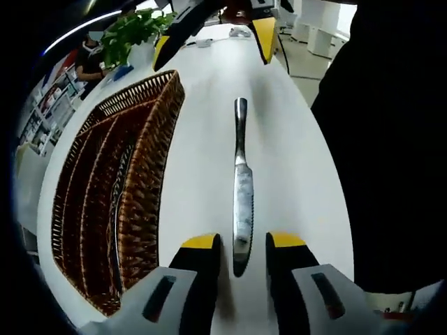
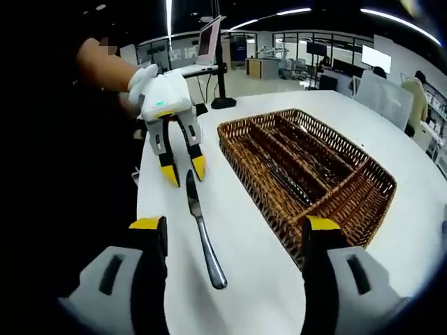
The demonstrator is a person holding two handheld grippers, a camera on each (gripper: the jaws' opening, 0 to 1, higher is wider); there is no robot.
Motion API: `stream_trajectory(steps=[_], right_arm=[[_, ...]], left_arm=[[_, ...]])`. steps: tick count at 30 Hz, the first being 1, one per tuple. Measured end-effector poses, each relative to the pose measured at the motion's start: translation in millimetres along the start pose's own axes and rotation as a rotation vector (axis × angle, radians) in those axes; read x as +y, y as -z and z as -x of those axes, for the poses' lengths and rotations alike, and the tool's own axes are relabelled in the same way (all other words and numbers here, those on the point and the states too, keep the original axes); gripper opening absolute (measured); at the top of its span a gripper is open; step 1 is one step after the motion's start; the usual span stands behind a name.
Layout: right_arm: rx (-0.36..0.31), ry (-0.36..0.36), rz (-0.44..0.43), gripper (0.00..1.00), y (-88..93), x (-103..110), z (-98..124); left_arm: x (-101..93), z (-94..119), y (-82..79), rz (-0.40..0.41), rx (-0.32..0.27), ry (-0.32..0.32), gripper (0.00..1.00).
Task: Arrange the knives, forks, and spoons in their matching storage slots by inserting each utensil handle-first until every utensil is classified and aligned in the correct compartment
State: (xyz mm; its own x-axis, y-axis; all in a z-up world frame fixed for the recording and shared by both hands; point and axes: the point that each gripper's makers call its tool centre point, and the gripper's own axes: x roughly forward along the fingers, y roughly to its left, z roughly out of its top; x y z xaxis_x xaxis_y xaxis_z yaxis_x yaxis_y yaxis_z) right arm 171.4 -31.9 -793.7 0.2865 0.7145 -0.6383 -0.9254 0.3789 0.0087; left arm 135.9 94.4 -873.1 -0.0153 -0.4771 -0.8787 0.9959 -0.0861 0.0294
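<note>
A steel knife (image 1: 242, 178) lies on the white table (image 1: 199, 139), its blade end between the yellow-tipped jaws of my left gripper (image 1: 243, 241), which is open and not gripping it. At the far end of the knife my right gripper (image 1: 213, 42) is spread wide. In the right gripper view the knife (image 2: 200, 227) points its handle toward my open right gripper (image 2: 234, 223), and the left gripper (image 2: 184, 171), held by a gloved hand, straddles the blade tip. The wicker slotted tray (image 1: 150, 160) (image 2: 363, 178) holds some utensils (image 2: 286, 178).
A potted plant (image 1: 133, 31) stands beyond the tray's far end. A monitor on a stand (image 2: 213, 42) sits at the table's far end. The person's dark clothing (image 1: 391, 139) borders the table edge beside the knife.
</note>
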Motion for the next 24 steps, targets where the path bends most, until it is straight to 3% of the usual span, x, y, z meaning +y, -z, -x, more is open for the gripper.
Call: stream_trajectory(steps=[13,24], right_arm=[[0.028,0.003,-0.025,0.76,7.7,0.7,1.7],[0.062,0.010,-0.022,0.76,19.3,2.3,3.8]], left_arm=[[4.7,-1.4,-1.1,-0.001,0.048,-0.001,0.11],[2.8,-0.6,0.6,0.017,0.107,-0.023,0.09]])
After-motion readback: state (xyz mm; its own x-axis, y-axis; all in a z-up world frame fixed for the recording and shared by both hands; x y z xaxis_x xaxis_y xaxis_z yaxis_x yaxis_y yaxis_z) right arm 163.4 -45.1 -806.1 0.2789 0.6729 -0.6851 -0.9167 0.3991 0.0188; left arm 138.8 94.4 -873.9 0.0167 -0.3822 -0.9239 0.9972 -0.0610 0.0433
